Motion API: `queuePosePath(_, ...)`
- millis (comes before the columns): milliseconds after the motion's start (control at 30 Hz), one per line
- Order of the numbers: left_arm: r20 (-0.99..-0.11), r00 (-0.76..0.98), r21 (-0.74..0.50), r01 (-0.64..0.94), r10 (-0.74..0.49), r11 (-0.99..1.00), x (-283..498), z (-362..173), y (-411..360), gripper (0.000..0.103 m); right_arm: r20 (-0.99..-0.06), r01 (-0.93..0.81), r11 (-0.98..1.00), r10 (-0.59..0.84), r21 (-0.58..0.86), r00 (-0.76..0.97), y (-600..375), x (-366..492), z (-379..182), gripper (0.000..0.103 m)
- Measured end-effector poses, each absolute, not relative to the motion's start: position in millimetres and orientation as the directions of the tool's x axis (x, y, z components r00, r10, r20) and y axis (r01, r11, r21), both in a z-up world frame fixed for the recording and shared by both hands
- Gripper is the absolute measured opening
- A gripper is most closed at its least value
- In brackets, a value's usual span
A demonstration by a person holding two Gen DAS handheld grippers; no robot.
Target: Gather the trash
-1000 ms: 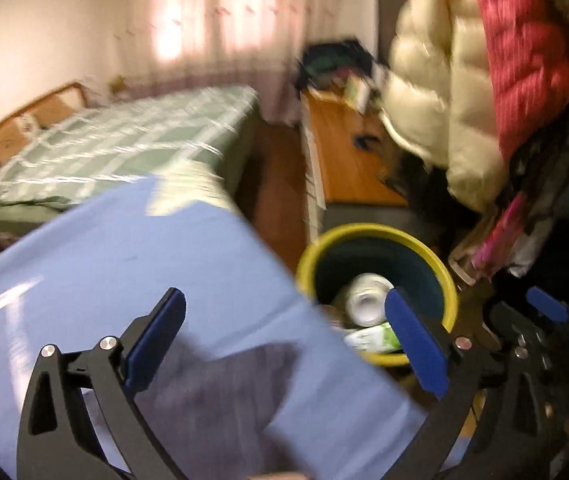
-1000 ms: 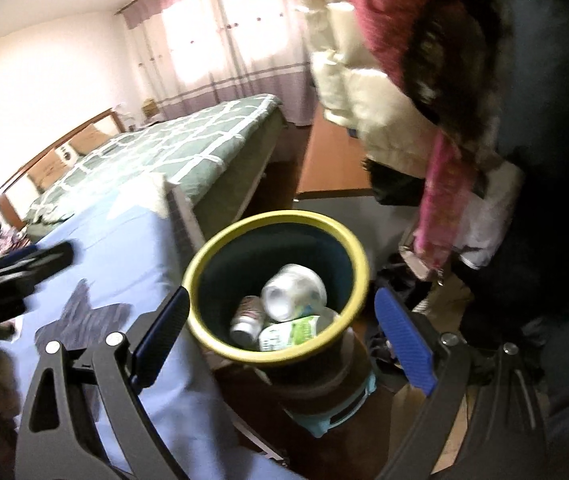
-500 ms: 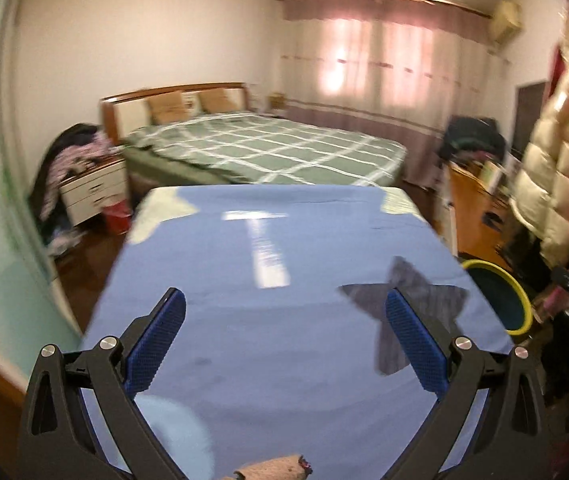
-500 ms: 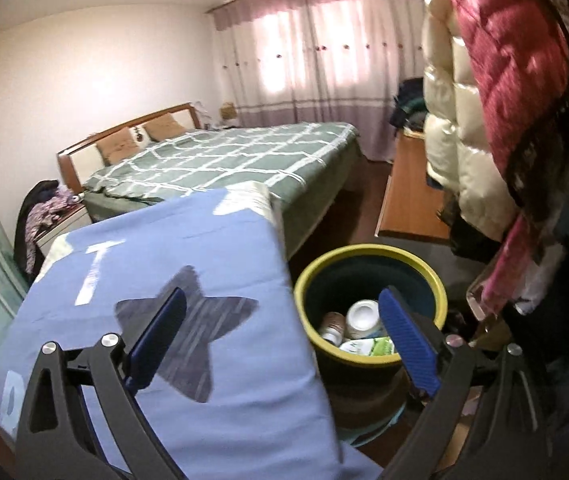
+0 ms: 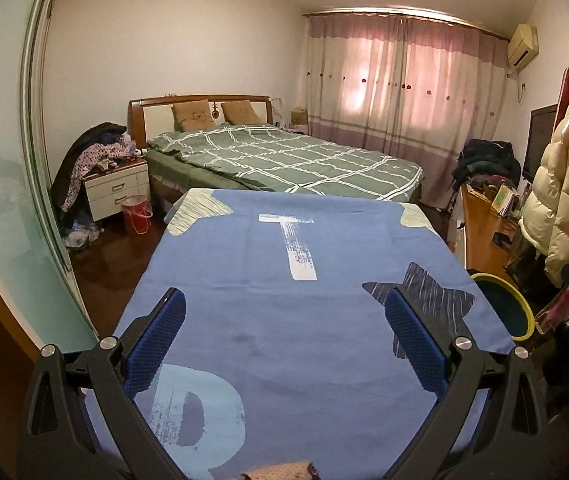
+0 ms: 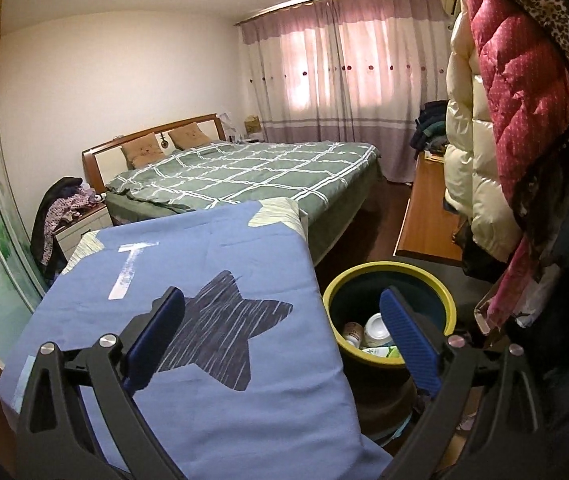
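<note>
Trash gathered in the yellow-rimmed bin; blue tablecloth bare.
Your left gripper and right gripper both hover spread and empty. Cans and a wrapper already lie in the bin, just beyond your right gripper's right finger; no trash shows left on the table.

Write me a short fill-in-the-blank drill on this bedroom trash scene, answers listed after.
1. The bin has a ____ rim.
2. The dark shape printed on the blue cloth beside the bin is a ____.
3. The cans lie ____ the bin.
4. The jaws of the right gripper and the left gripper both stand ____.

Answers: yellow; star; inside; open
</note>
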State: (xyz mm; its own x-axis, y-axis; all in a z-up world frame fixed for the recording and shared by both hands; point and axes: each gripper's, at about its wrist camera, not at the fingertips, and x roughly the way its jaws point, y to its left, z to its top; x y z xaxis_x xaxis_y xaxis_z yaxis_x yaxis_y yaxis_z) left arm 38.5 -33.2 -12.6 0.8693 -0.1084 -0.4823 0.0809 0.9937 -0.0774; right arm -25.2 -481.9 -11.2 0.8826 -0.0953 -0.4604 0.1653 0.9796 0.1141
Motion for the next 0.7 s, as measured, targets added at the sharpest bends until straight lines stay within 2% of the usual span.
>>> queuePosePath(700, -0.497, 0.858, -0.083, 0.099, -0.127, 0.992, 49, -15, -46, 0.098, -0.471, 0.145, 0.983, -0.076, 0.113, 0.879, -477, -19, -14, 0.094)
